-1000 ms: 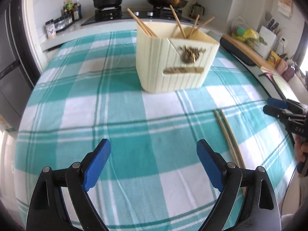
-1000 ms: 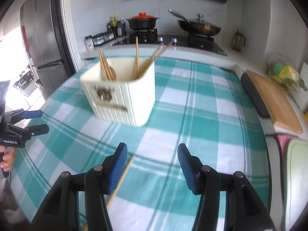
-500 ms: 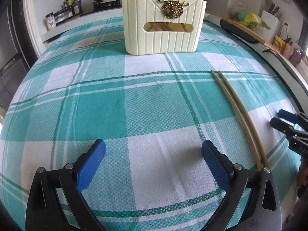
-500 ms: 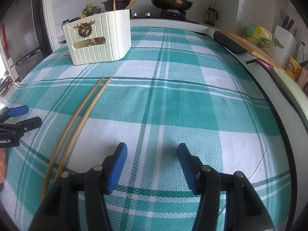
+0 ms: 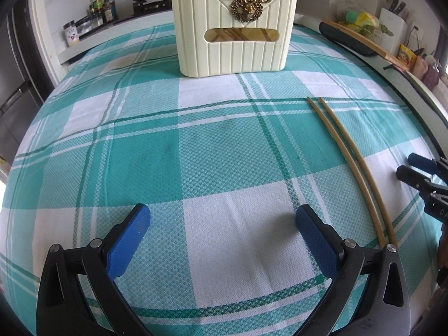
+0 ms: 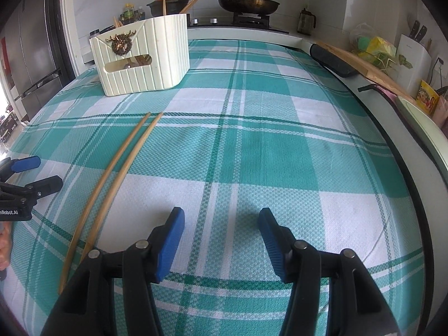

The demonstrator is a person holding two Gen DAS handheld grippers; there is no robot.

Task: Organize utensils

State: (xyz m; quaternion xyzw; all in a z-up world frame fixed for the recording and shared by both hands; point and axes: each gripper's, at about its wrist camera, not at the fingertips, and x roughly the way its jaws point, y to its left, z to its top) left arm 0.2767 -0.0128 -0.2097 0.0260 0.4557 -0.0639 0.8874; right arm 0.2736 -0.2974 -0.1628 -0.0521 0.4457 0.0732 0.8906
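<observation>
On a surface (image 5: 84,128) covered with a teal-and-white checked cloth, the left tool (image 5: 222,224) hovers low at the near edge, its blue-padded fingers (image 5: 128,240) spread wide and holding nothing. At the far middle of the surface stands a cream ribbed plastic utensil holder (image 5: 233,47) with a brass deer-head emblem (image 5: 247,7) and a slot window on its front; several wooden chopsticks (image 6: 193,0) stand upright inside it, their tips showing above the rim. To the right of the left tool, a pair of long bamboo chopsticks (image 5: 350,156) lies flat on the cloth, side by side and nearly touching, running from the near edge toward the holder but well short of it. Farther right, the right tool (image 6: 221,232) is poised over the near edge, its fingers also parted with nothing between them; the loose pair lies between the two tools, touched by neither. Beyond the surface, on the far counter, an orange-lidded black pot (image 6: 169,4) and a dark frying pan (image 6: 247,1) sit on a stove, with a wooden cutting board (image 6: 361,61) along the right side.
</observation>
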